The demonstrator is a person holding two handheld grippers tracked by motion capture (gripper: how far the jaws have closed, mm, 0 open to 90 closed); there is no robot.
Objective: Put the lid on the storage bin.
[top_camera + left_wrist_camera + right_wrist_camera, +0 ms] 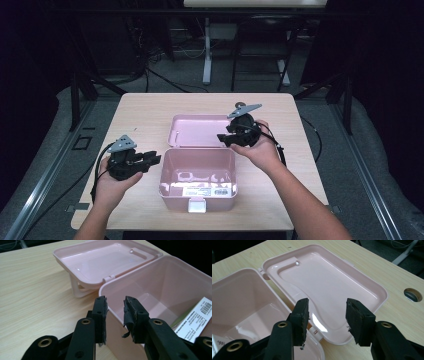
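Observation:
An open pink plastic box (pixel 166 175) sits at the table's middle, its lid (pixel 197 131) folded flat behind it. A white barcode label (pixel 207 191) lies inside. My left gripper (pixel 156 159) is level at the box's left wall, jaws apart. In the left gripper view its tips (pixel 115 305) frame the rim of the box (pixel 160 290) with a gap, and the lid (pixel 105 262) lies beyond. My right gripper (pixel 222 139) hovers at the box's back right corner. In the right gripper view it stands open (pixel 327 307) above the lid (pixel 332 282) and the hinge, beside the box (pixel 242 295).
The light wooden table (pixel 145 110) has bare wood left, right and behind the box. A white latch (pixel 196 205) sticks out of the box's front wall near the table's front edge. A round cable hole (pixel 412 293) lies past the lid.

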